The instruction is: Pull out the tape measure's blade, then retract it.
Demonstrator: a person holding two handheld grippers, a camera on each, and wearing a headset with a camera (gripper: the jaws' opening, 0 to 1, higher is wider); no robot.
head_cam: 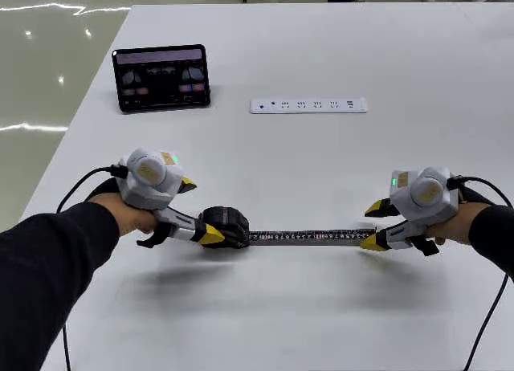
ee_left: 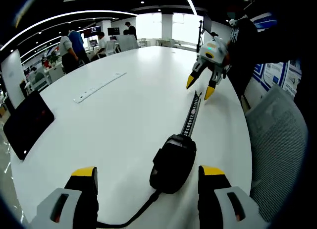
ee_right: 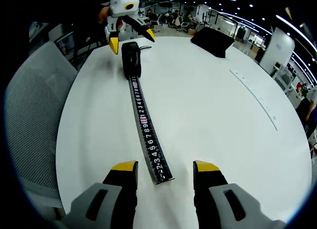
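Note:
The black tape measure case [head_cam: 226,226] lies on the white table [head_cam: 321,162], with its blade [head_cam: 312,237] drawn out flat to the right. My left gripper [head_cam: 201,210] is open, one yellow-tipped finger on each side of the case [ee_left: 173,162], not clamped. My right gripper [head_cam: 372,225] is open at the blade's free end [ee_right: 161,177], which lies flat on the table between its fingers. In the left gripper view the blade [ee_left: 192,112] runs away to the right gripper [ee_left: 201,86]. In the right gripper view the blade leads to the case [ee_right: 131,58] and the left gripper [ee_right: 130,39].
A dark tablet [head_cam: 161,76] stands at the back left and a white power strip [head_cam: 308,105] lies at the back centre. Black cables trail from both grippers. A grey mesh chair [ee_right: 29,125] sits at the table's near edge. People stand far off [ee_left: 72,48].

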